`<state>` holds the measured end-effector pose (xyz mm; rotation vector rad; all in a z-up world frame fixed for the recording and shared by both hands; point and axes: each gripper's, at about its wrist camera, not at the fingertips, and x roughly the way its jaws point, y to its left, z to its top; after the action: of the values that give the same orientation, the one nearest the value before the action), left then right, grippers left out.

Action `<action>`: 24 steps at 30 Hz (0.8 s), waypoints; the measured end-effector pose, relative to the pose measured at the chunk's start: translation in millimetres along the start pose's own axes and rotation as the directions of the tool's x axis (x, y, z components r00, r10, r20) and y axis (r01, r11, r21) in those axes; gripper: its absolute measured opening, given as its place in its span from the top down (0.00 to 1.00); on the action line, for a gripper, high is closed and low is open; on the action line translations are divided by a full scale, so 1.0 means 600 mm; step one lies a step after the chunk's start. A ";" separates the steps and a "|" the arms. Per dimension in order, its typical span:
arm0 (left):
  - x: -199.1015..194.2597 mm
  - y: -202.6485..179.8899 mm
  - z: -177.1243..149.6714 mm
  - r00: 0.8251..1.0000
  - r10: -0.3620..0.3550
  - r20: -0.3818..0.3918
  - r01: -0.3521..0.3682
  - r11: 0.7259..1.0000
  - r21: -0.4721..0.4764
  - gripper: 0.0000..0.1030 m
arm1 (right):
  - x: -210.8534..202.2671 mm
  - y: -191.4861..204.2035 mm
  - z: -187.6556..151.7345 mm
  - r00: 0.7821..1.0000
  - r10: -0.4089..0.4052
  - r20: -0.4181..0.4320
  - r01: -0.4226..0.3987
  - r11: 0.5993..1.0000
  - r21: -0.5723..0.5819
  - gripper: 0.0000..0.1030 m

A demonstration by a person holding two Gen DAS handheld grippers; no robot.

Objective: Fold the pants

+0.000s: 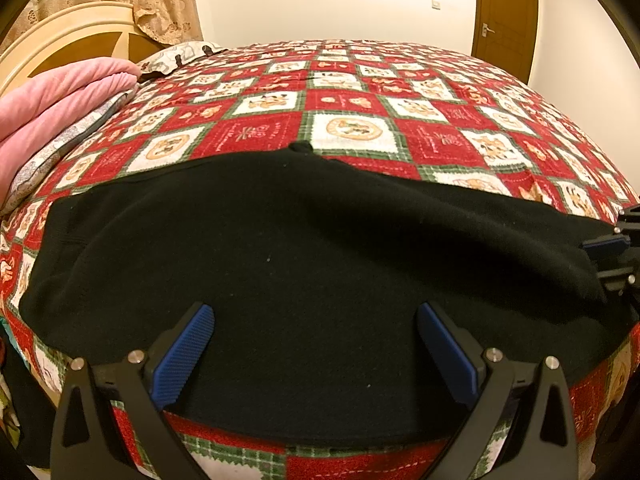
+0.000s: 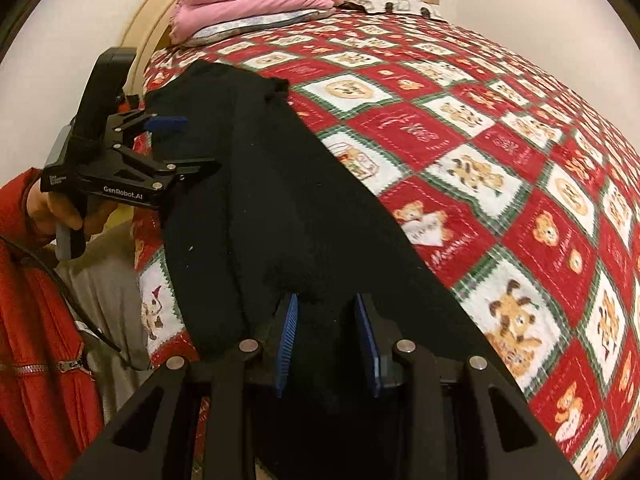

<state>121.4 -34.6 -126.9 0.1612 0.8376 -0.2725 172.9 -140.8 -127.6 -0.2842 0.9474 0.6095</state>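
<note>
First, in the left wrist view, the black pants [image 1: 304, 248] were seen spread flat across the near side of the bed, on the red and white bear quilt [image 1: 352, 120]. The left gripper [image 1: 316, 344] was held wide apart over the near edge of the pants, and nothing was caught between its blue pads [image 1: 182, 356]. The right gripper [image 1: 612, 248] was seen at the far right edge, at one end of the pants; how it was set could not be told there. A folded pink blanket [image 1: 52, 100] was laid at the head of the bed, and a brown door [image 1: 506, 16] was seen behind.

Next, in the right wrist view, the pants [image 2: 280, 208] were stretched away along the bed edge. The right gripper [image 2: 326, 340] was kept narrow, with black cloth bunched between its pads. The left gripper [image 2: 192, 144] was seen spread apart beside the far part of the pants, held by a hand [image 2: 60, 212] in a red sleeve.
</note>
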 end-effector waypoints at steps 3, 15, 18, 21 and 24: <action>0.000 0.000 0.000 1.000 -0.001 0.002 0.001 1.000 0.000 0.00 | -0.001 0.004 -0.002 1.000 -0.005 0.001 0.005 1.000 -0.022 0.70; 0.000 0.000 0.000 1.000 0.002 0.005 -0.002 1.000 -0.001 0.00 | -0.056 -0.017 0.022 0.966 -0.239 0.096 0.240 0.971 0.005 0.97; 0.000 0.000 0.000 1.000 0.003 0.004 -0.003 1.000 0.000 0.00 | -0.048 -0.044 0.029 0.932 -0.346 0.109 0.342 0.938 0.055 0.98; 0.000 0.000 -0.001 1.000 0.004 0.003 -0.004 1.000 0.003 0.00 | 0.006 -0.038 0.021 0.930 -0.366 0.027 0.366 0.931 -0.008 0.98; 0.001 0.002 0.000 1.000 -0.001 0.000 0.001 1.000 0.004 0.00 | 0.010 -0.034 0.012 0.924 -0.379 0.053 0.380 0.925 -0.018 0.97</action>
<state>122.1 -33.3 -127.3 0.1641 0.8375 -0.2752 192.9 -151.5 -129.2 -0.4635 0.8085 0.2709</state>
